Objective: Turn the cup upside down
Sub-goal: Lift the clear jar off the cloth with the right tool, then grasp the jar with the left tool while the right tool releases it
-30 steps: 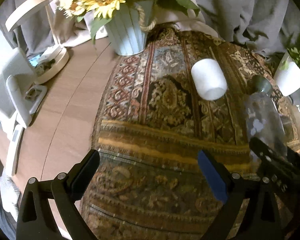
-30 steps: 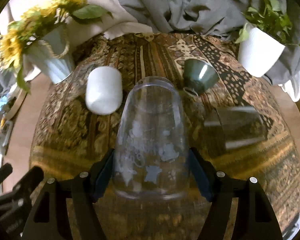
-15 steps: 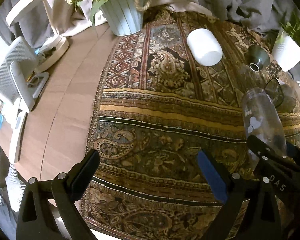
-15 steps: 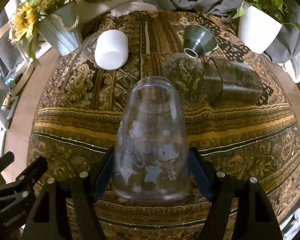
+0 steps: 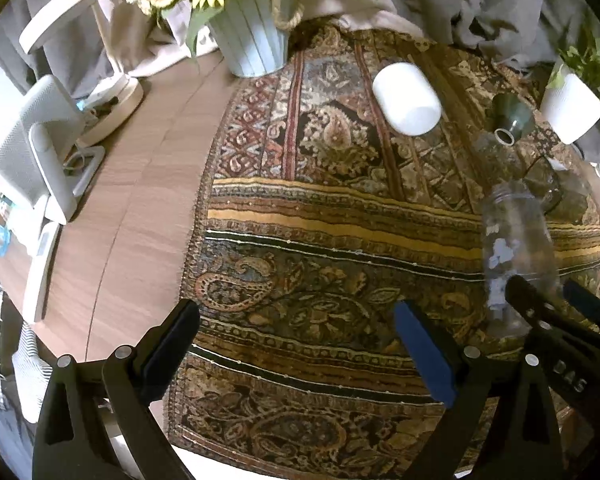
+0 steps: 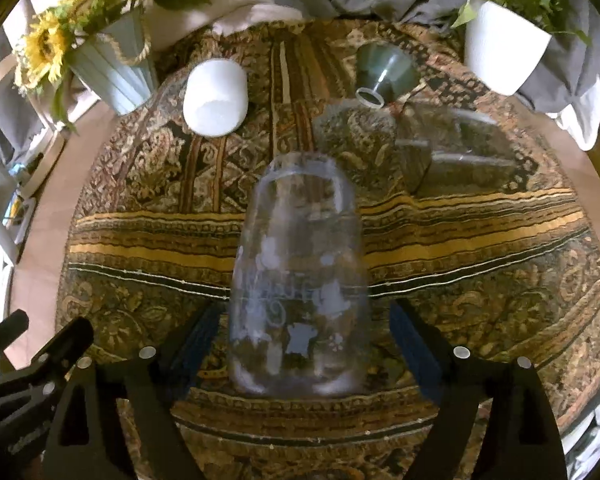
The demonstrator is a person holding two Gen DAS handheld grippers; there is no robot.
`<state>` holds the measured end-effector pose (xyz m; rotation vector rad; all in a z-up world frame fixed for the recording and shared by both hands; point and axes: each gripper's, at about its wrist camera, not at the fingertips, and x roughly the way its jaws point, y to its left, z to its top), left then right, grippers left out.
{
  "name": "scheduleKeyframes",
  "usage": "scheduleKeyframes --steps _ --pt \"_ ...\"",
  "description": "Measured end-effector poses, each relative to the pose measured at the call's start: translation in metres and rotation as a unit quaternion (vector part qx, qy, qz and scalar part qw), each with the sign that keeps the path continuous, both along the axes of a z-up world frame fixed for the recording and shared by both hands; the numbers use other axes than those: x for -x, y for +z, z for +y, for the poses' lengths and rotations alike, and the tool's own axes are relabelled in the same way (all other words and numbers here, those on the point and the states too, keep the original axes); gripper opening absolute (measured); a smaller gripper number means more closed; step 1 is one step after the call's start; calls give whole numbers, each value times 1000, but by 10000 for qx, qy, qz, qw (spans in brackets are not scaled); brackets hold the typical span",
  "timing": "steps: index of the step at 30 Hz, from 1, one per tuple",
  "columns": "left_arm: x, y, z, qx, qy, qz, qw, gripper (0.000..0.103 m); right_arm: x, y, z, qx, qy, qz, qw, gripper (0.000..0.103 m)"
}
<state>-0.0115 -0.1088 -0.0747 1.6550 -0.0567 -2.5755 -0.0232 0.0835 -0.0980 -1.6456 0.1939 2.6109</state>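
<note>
A clear glass cup with white printed marks [image 6: 300,276] stands on the patterned cloth [image 6: 480,240], its wide end down toward me. My right gripper [image 6: 300,332] has its fingers spread on either side of the cup's lower part, with a gap between each pad and the glass. The cup also shows in the left wrist view [image 5: 516,256], at the far right, with the right gripper's fingers [image 5: 536,312] around its base. My left gripper [image 5: 296,344] is open and empty above the cloth, left of the cup.
A white cup [image 6: 216,98] lies on the cloth at the back left. A dark green cup [image 6: 384,72] and a clear smoky container [image 6: 456,148] lie at the back right. A sunflower vase [image 5: 252,36] and a white plant pot [image 6: 504,52] stand at the far edge.
The right gripper's fingers, shut on the glass cup before, have spread apart and now stand clear of it. The cup has come nearer to the front of the cloth.
</note>
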Motion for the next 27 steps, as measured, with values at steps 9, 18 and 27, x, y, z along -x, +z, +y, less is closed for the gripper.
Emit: scheduleKeyframes --steps 9,18,27 --pt "-15 39 30 -104 -143 289 9994 100 -30 53 33 118 -152 273 9994 87" --pt "-20 38 87 -447 -516 177 9975 100 -40 59 84 -24 -295 187 9994 87" --pt "-16 12 138 -779 -692 -17 9946 100 -41 36 134 -97 -392 -147 9991 87"
